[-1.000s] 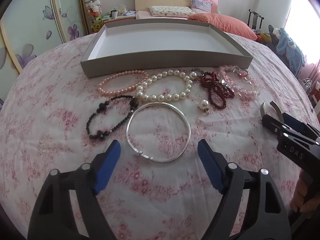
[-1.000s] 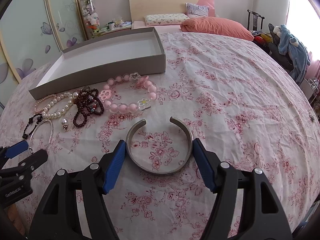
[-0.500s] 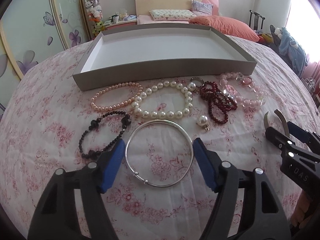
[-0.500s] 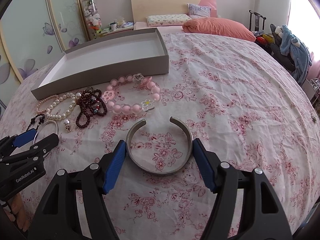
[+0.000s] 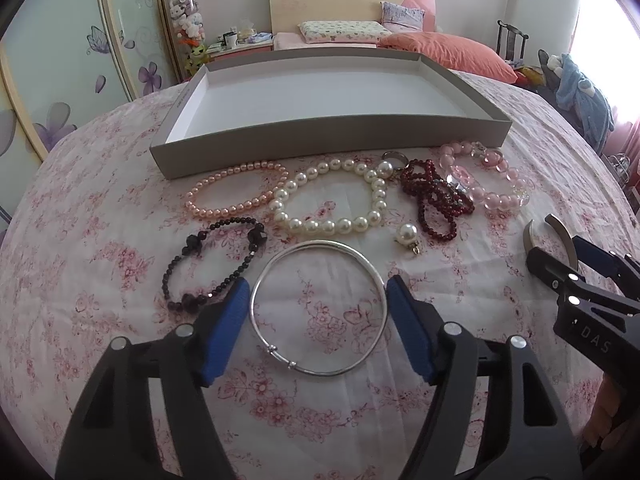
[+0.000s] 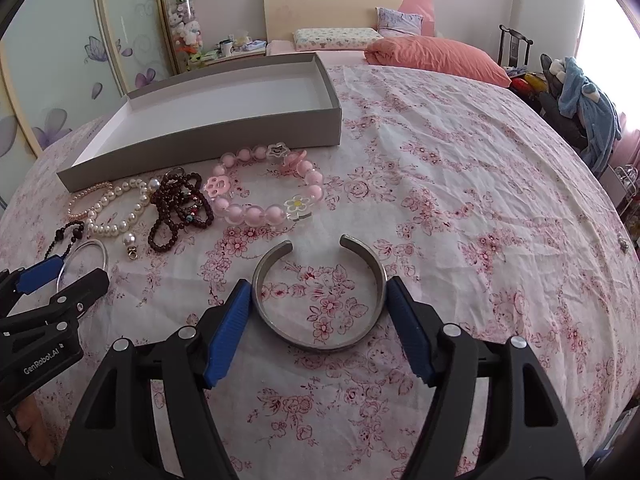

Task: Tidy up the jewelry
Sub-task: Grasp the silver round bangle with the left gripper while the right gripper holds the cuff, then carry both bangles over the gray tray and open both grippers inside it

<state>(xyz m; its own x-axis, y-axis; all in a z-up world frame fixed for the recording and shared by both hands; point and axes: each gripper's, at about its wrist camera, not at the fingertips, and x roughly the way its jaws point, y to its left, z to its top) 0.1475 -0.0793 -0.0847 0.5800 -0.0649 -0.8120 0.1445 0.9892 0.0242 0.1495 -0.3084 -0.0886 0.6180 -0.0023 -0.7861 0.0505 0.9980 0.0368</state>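
- Left wrist view: left gripper wide open, blue pads either side of thin silver bangle, just beside its rim; contact can't be confirmed. Bangle flat on sheet.
- L to R beyond it: black bead bracelet, peach pearl bracelet, white pearl bracelet, dark red beads, pink bead bracelet.
- Grey tray behind the row, nothing in it.
- Right wrist view: right gripper wide open, pads flanking steel cuff at its sides, looks touching or nearly so; cuff gap faces away.
- Surface: floral sheet on bed. Rm: headboard, orange pillow, wardrobe doors w/ purple flowers at left.
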